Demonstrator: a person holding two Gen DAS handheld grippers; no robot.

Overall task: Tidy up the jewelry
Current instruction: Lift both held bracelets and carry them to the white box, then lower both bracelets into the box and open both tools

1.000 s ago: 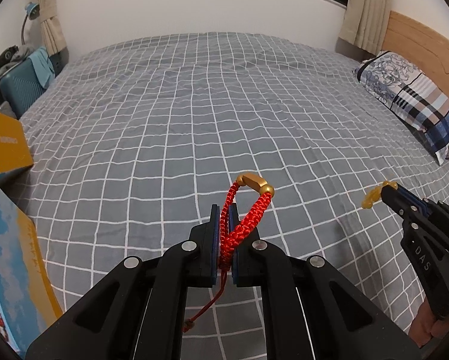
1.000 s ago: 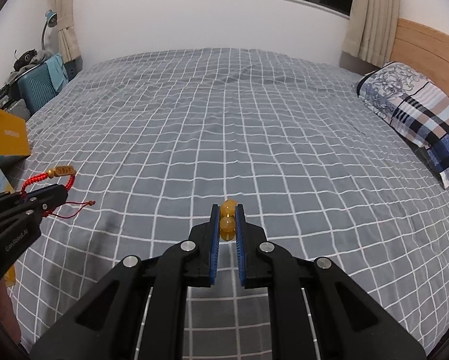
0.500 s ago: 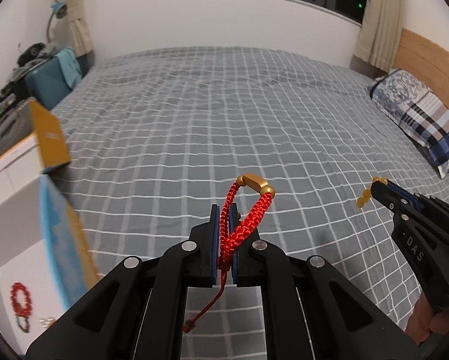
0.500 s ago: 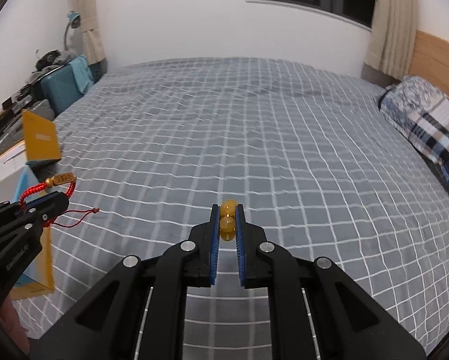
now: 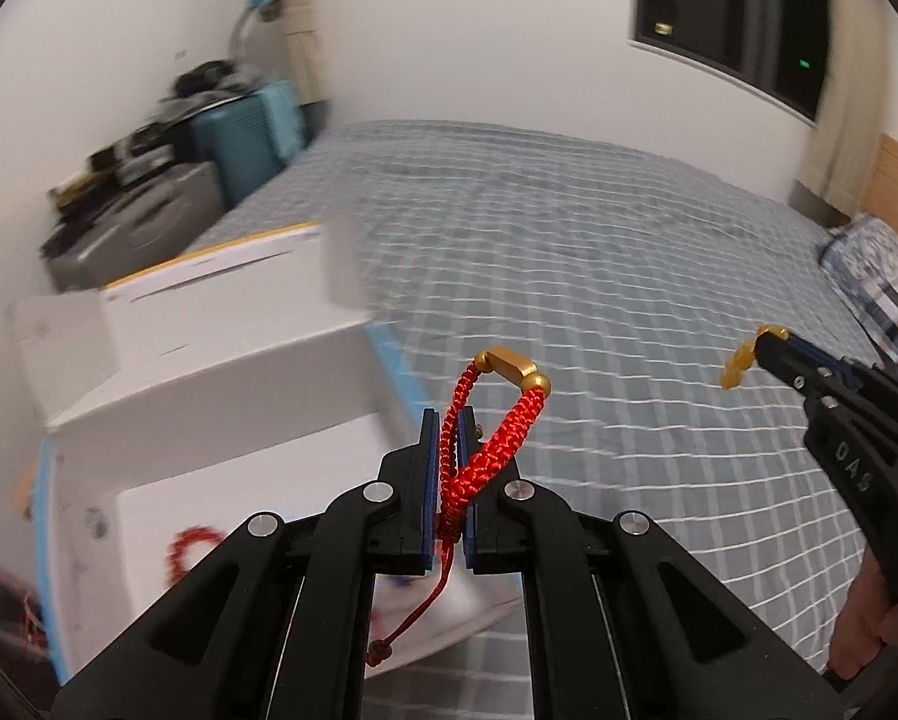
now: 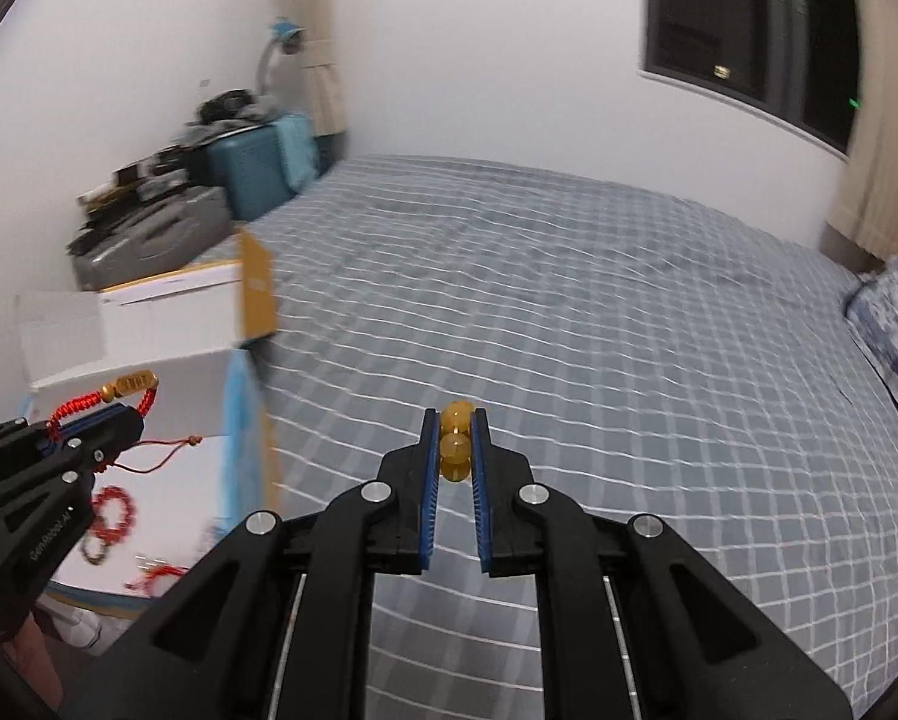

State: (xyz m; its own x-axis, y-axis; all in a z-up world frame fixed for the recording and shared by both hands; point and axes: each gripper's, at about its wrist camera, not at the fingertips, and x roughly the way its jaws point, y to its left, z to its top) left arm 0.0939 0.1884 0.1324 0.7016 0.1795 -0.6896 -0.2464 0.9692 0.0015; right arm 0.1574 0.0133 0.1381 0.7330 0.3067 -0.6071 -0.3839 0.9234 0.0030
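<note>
My left gripper (image 5: 447,420) is shut on a red braided cord bracelet (image 5: 496,438) with a gold bar charm, held in the air over the near edge of an open white box (image 5: 221,396). The bracelet also shows in the right wrist view (image 6: 128,396), in the left gripper (image 6: 113,423). My right gripper (image 6: 454,420) is shut on a string of amber beads (image 6: 453,447) above the bed. The right gripper also shows in the left wrist view (image 5: 766,354), with the beads (image 5: 739,363) at its tip. Several red bead bracelets (image 6: 113,513) lie on the box floor.
A grey checked bedspread (image 6: 598,330) covers the bed. The box has raised white flaps and an orange-edged flap (image 6: 257,288). A teal suitcase (image 6: 263,171), grey case and clutter stand past the bed's left side. A patterned pillow (image 5: 880,276) lies at right.
Both grippers have swung left towards the white box, which now fills the lower left of both views. Each keeps its hold on its jewelry.
</note>
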